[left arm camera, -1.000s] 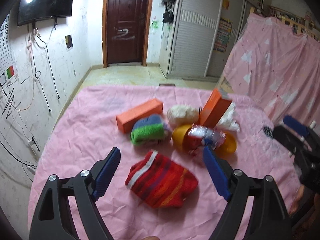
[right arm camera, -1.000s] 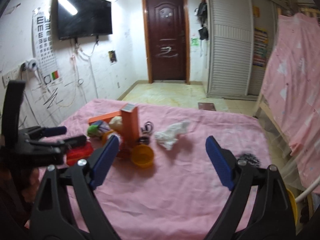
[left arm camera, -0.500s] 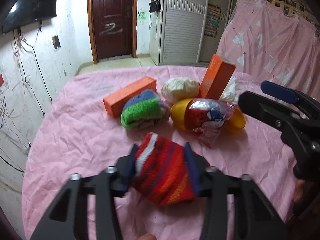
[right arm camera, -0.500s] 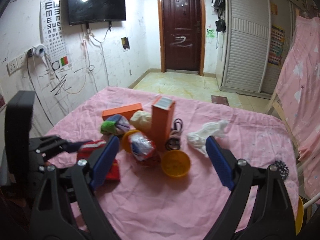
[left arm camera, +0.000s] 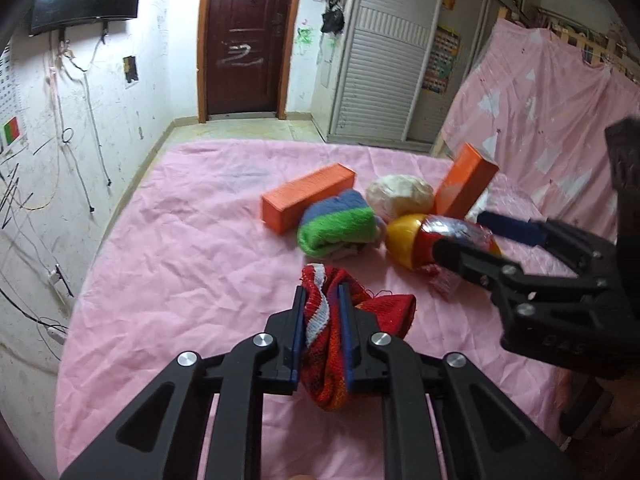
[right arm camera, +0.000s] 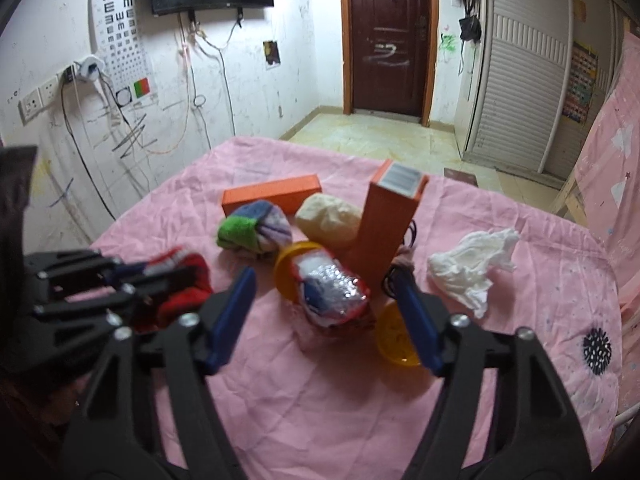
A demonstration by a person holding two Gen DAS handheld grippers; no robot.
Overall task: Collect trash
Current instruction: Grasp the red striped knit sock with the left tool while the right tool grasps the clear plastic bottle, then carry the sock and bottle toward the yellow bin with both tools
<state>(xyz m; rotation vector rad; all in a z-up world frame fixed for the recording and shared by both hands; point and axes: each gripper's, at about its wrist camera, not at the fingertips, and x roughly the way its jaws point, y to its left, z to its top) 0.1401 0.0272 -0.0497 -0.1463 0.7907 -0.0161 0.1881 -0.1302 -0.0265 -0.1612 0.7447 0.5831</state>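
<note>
Your left gripper [left arm camera: 322, 316] is clenched on the red sock [left arm camera: 340, 336], low centre of the left view. Only a fold is pinched; lift fast and it may slip out.

Your right gripper [right arm camera: 328, 304] has just been closing, and its jaws straddle the wrapper [right arm camera: 330, 292] at mid-frame, pads not yet pressing. The wrapper lies in the yellow bowl [right arm camera: 292, 260], beside the orange box [right arm camera: 390, 224]: a closing finger could tip the bowl or topple the box.

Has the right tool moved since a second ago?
Yes. In the right wrist view the right tool has moved left and closer to the upright orange box, now straddling the foil wrapper, its jaws having just been closing.
</note>
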